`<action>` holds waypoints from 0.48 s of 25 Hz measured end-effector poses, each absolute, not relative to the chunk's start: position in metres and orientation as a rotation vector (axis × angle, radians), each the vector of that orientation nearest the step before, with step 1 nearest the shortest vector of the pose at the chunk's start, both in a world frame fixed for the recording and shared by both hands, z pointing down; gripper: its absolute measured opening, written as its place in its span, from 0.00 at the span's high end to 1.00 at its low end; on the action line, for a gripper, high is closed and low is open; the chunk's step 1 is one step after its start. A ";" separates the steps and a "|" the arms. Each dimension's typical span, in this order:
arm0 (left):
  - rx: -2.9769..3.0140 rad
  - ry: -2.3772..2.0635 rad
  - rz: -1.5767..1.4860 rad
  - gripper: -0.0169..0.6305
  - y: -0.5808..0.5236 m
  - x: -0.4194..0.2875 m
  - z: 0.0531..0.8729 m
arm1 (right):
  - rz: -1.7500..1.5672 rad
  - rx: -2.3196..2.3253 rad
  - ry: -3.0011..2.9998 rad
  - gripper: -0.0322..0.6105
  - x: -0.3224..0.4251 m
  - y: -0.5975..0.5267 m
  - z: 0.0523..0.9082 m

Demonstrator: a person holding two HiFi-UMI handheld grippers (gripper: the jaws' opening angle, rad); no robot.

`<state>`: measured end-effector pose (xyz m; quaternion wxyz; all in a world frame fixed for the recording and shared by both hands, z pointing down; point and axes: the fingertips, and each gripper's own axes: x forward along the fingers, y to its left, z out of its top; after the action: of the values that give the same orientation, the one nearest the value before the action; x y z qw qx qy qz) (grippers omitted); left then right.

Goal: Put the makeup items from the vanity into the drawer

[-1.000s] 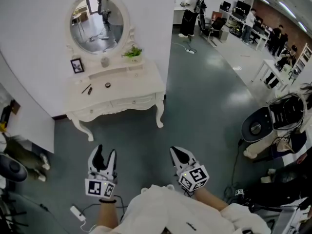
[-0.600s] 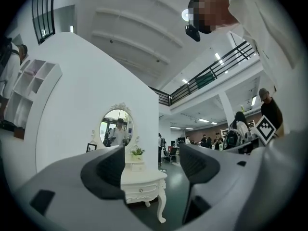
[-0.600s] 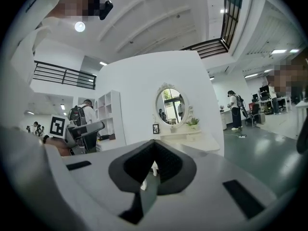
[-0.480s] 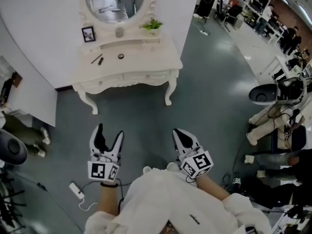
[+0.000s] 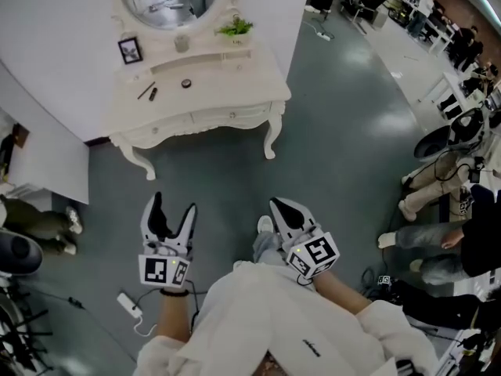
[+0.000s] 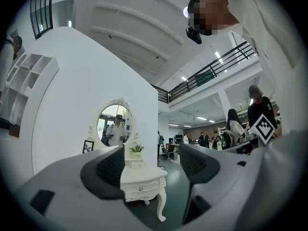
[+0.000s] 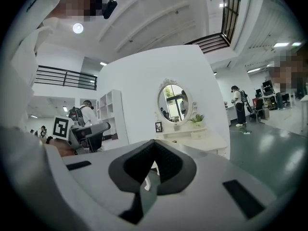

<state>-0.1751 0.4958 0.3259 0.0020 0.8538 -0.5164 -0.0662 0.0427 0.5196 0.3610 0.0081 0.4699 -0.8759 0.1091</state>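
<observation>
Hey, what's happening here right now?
A person in white stands short of the white curved-leg vanity table, a claw in each hand. The left claw is open and empty; the right claw is shut and empty. The small dark makeup items lie on its top, its drawers closed.

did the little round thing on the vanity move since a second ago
No. The round item lies right of the dark sticks on the vanity, same as before; only the view shifted.
</observation>
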 end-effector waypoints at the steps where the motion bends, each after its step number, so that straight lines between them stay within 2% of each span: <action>1: 2.677 -1.620 -0.207 0.44 0.489 -0.173 0.325 | 0.347 1.464 -2.746 0.92 0.044 0.513 0.361; 12: 2.645 -1.668 -0.196 0.44 0.372 -0.130 0.324 | 0.353 1.344 -2.818 0.92 0.069 0.390 0.363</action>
<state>-0.1299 0.3721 0.3242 0.0042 0.8442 -0.5324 -0.0625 0.0694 0.3900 0.3629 -0.0005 0.4278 -0.8969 0.1123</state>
